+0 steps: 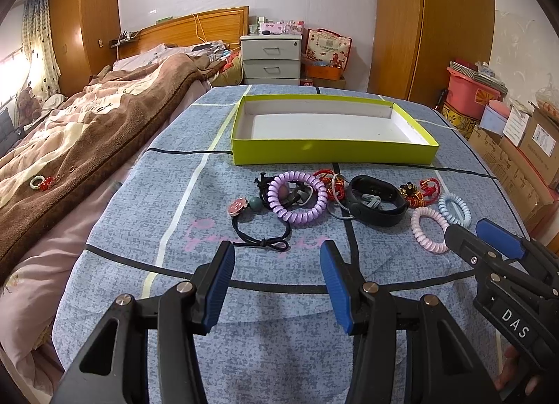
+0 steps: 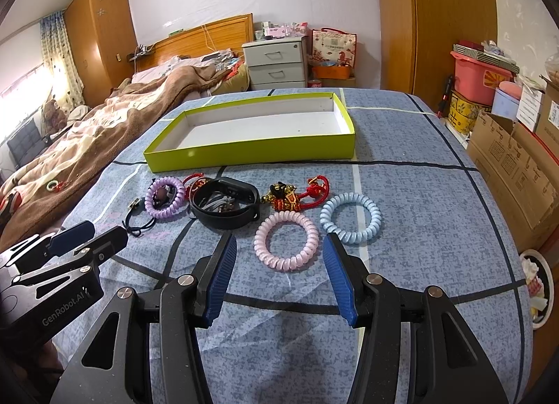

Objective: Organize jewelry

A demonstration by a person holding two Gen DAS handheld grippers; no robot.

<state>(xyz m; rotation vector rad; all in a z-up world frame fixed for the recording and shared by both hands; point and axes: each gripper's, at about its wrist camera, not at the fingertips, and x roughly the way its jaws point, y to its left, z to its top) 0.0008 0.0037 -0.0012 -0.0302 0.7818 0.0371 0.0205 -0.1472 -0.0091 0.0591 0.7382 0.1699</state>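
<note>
A shallow yellow-green box (image 1: 332, 154) (image 2: 251, 156) lies open with a bare white floor on the blue-grey cloth. In front of it sit a purple coil tie (image 1: 316, 210) (image 2: 180, 201), a black wristband (image 1: 375, 218) (image 2: 223, 222), a red knotted charm (image 1: 424, 192) (image 2: 297, 197), a pink coil tie (image 1: 417, 229) (image 2: 260, 243), a light blue coil tie (image 1: 464, 210) (image 2: 374, 225) and a black elastic tie (image 1: 260, 240) (image 2: 134, 222). My left gripper (image 1: 277, 250) (image 2: 106, 231) hovers open near the black elastic. My right gripper (image 2: 279, 241) (image 1: 466, 227) stands open around the near side of the pink coil.
A bed with a brown blanket (image 1: 87, 131) runs along the left; a small ring with a red charm (image 1: 42, 182) lies on it. Cardboard boxes (image 1: 524, 166) are stacked off the right edge. A grey drawer unit (image 1: 270, 58) stands behind.
</note>
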